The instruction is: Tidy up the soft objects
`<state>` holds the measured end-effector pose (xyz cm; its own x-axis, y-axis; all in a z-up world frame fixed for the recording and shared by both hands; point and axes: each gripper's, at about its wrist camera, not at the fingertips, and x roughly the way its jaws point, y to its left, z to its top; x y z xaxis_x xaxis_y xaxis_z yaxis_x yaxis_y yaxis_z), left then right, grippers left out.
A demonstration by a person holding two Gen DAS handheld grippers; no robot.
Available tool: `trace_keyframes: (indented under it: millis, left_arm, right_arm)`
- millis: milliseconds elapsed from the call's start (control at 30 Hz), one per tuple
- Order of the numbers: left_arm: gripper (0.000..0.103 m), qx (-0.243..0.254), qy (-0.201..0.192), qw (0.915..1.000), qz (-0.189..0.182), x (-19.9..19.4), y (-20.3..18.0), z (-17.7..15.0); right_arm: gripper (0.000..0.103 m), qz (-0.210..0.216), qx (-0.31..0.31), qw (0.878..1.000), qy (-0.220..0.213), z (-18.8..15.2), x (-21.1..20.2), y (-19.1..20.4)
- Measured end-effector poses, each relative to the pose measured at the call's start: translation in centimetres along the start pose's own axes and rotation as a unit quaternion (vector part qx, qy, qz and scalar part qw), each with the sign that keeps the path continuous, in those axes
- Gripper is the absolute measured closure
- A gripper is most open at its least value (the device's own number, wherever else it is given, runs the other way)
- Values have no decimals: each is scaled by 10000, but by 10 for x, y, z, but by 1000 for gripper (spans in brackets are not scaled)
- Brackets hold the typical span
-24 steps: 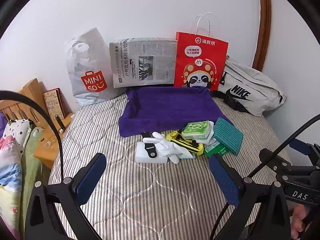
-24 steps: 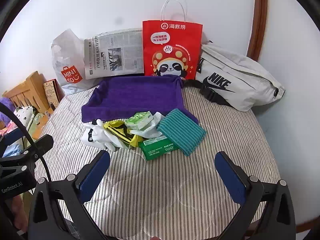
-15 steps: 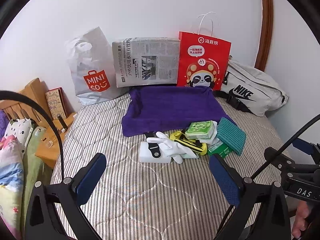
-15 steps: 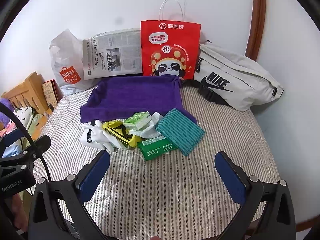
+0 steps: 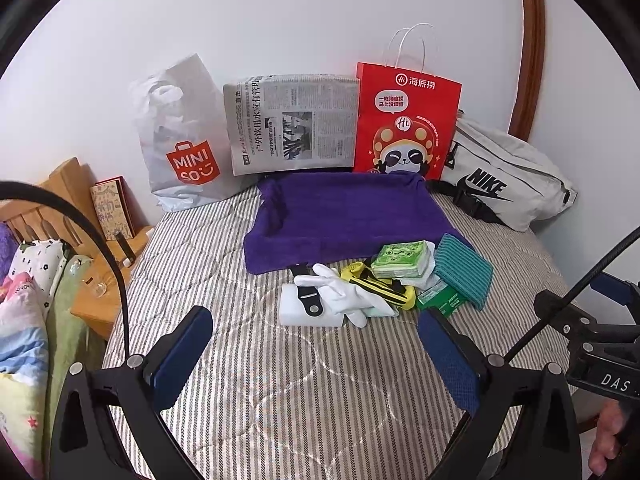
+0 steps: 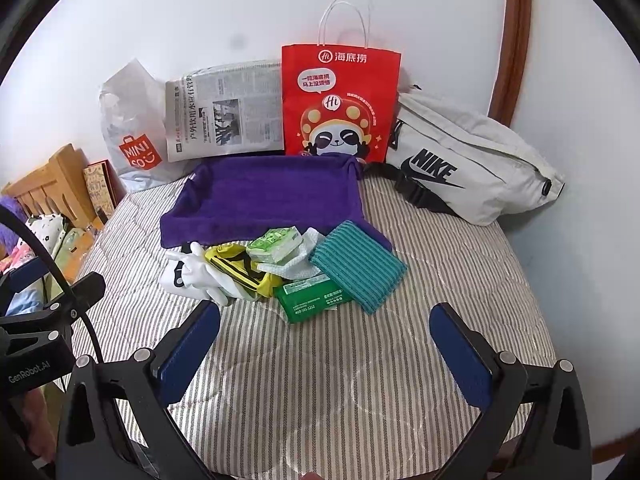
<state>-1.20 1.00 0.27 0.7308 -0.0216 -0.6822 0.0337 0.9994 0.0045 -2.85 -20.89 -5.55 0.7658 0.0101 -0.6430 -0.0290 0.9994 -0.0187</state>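
Both grippers hang over bare striped bedding, jaws spread wide, nothing between them — left gripper [image 5: 316, 356], right gripper [image 6: 326, 346]. The soft things sit in one heap against the near edge of the purple towel [image 6: 272, 196], which lies flat in front of the red bag [image 6: 340, 100]. In the heap, from the towel's near left corner rightward: a white glove [image 5: 340, 298] draped over a white sponge block [image 5: 310, 314], a yellow-and-black pouch [image 6: 240, 272], a green-printed tissue pack [image 6: 276, 244] riding on a crumpled white wipe, a green packet [image 6: 314, 300] nearest the grippers, and a teal striped cloth [image 6: 356, 266] at the towel's near right corner. All look light and yielding. The glove is limp and will trail, so probably best pinched at the cuff or palm. The sponge should squash, so a grip across its short sides seems right. The film packs may be slick — take them across the width. The cloth should lift by one edge.
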Motion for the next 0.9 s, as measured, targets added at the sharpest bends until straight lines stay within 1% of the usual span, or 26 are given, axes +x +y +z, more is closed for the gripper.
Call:
trace_keyframes:
  millis: [900]
  left_arm:
    - [0, 39, -22, 10000, -20, -5, -1, 2]
  right_arm:
    - [0, 14, -28, 10000, -36, -1, -6, 1]
